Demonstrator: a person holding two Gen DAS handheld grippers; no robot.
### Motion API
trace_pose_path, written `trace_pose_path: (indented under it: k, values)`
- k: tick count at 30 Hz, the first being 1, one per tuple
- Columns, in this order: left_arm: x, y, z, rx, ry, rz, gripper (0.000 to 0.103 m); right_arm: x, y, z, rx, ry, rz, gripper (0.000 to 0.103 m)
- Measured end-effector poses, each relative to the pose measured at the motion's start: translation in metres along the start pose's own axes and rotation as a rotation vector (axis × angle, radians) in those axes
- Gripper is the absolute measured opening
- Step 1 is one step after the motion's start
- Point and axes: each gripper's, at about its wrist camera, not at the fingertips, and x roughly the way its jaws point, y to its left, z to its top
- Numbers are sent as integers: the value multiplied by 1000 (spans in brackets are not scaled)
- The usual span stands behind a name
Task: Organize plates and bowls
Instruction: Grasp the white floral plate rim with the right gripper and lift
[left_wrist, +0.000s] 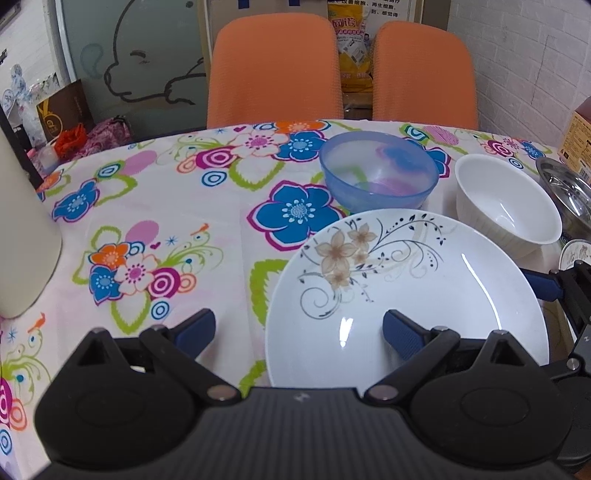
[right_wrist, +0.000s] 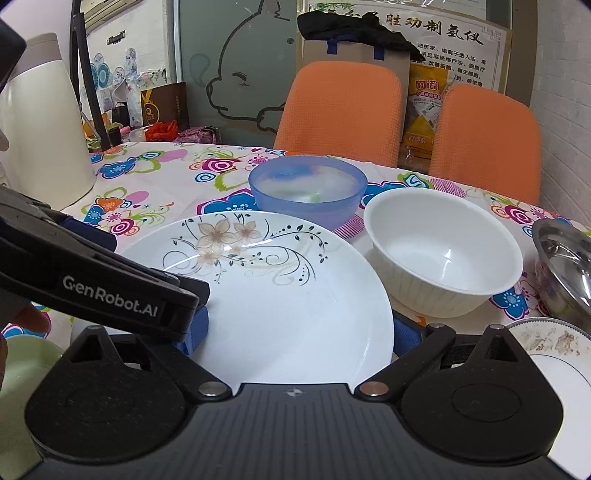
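Nearest the lens in the left wrist view, the left gripper (left_wrist: 299, 334) stands spread wide: one blue pad rests over the floral tablecloth (left_wrist: 155, 206) at lower centre-left, the other over the inside of the flowered plate (left_wrist: 406, 291), so the plate's near-left rim runs between them, unpinched. That placing reads as readiness to close on the rim.

In the right wrist view the right gripper (right_wrist: 299, 332) is also spread, its pads flanking the plate's near portion at the bottom centre of the frame. Whether either pad touches the rim I cannot tell. The left tool's black arm crosses the lower left of this view, which shows both tools meeting at the same plate; a wide, shallow dish is probably easier to steady from two sides.

At the lower right edge lies a second plate (right_wrist: 554, 354) with brownish smears, partly hidden by the gripper body. Just beyond the flowered plate, right of centre, stands a white ribbed bowl (right_wrist: 443, 254), upright and empty, and behind the plate a translucent blue bowl (right_wrist: 308, 190). A steel bowl (right_wrist: 565, 258) is cut off at the right edge. The bowls sit close together, so nesting them looks like the remaining work.

Farther off, a cream kettle (right_wrist: 44, 129) fills the upper left, and two orange chairs (right_wrist: 343, 103) back the table.
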Motion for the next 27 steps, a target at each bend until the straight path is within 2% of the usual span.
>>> trace_pose_path:
  k: [3,6,11,13,15,16,22,27]
  values:
    - [1,-1,-2,8,8,-8,96,-3,-7,-5,41,6,23,86]
    - [3,-4,-5,16,1,-8,96,-7,-3,-11,12,-22,24,86]
    - [5,0,-5,-2,6,-33,96,-7,1,-11,24,-16,33,88]
    - [6,2,-6,-22,10,-68,93,-6,2,-11,29,-13,32,89]
    - [4,-2,-6,-8,3,-113,80,-6,3,-10,33,-8,26,89]
    - [2,-6,-6,7,-2,-126,77,-6,3,-10,33,-7,19,88]
    - [1,-5,0,-47,15,-132,75,-12,6,-7,29,-33,-7,86]
    - [-17,-4,10,-58,-25,-153,75,-30,5,5,40,-84,-11,87]
